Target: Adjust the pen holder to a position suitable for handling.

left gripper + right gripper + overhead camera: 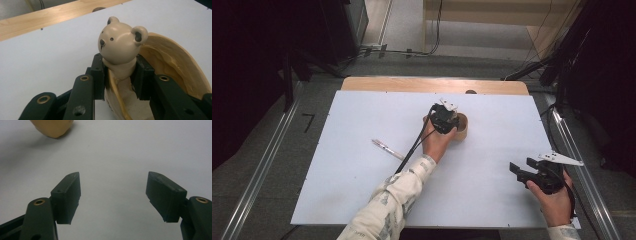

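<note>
In the high view the left forearm, in a pale patterned sleeve, reached up from the bottom edge toward the middle of the white surface (362, 190). Its hand wrapped the left claw (447, 117), which pointed away from the person and sat against the near side of a tan cup (462, 127). The hand and the claw's body hid most of the cup, so the grip itself could not be made out there. A pen (387, 148) lay on the surface well to the left of the cup. The right hand held the right claw (518, 170) low over the surface, far to the right of the cup and nearer the person, its jaws spread and aimed left.

In the left gripper view the left claw (119, 72) had its two pads pressed on the neck of a beige bear figure (120, 45), just under the round head. The bear stood at the edge of the cup (175, 65), whose curved wall rose behind and to the right of it. The jaws covered the lower body of the bear, and the frame cut off the base of the cup. No writing could be read on either.

In the right gripper view the right claw (113, 187) stood wide apart with nothing between the pads. Bare surface (112, 150) lay beyond, and a tan object (53, 127), cut off by the top edge, was too partial to identify
</note>
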Available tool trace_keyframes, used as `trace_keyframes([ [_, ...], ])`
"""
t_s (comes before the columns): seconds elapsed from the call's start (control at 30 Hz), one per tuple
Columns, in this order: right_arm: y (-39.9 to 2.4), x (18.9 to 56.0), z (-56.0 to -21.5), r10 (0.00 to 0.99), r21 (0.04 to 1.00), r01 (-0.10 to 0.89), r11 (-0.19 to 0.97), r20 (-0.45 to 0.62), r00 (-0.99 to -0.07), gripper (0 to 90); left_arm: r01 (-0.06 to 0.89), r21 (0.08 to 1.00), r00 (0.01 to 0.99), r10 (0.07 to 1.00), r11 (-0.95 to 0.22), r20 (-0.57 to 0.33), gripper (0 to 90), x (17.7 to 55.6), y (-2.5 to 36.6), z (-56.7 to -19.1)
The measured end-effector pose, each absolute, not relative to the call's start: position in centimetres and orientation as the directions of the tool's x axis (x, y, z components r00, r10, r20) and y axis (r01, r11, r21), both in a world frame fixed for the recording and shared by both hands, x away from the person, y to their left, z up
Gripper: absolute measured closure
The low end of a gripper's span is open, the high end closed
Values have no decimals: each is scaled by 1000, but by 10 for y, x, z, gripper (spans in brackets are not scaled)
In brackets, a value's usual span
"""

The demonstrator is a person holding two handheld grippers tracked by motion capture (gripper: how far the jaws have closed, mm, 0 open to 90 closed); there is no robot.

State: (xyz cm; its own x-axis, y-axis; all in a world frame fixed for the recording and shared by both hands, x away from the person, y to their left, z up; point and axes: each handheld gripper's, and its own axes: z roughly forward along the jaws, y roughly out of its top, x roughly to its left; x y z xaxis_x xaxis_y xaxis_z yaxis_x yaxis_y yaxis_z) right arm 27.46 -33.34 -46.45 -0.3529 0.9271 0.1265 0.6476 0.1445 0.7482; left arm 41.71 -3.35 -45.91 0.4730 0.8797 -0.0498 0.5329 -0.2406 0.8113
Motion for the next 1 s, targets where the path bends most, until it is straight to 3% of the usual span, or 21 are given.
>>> trace_keyframes([
  [0.5, -332, 275, -465, 924, 748, 645, 155, 121, -363, 268, 545, 795, 494, 868, -267, -47, 674, 430, -63, -458],
  [1.0, -329, 275, -465, 921, 747, 645, 161, 120, -369, 268, 557, 788, 491, 869, -260, -61, 670, 438, -68, -464],
])
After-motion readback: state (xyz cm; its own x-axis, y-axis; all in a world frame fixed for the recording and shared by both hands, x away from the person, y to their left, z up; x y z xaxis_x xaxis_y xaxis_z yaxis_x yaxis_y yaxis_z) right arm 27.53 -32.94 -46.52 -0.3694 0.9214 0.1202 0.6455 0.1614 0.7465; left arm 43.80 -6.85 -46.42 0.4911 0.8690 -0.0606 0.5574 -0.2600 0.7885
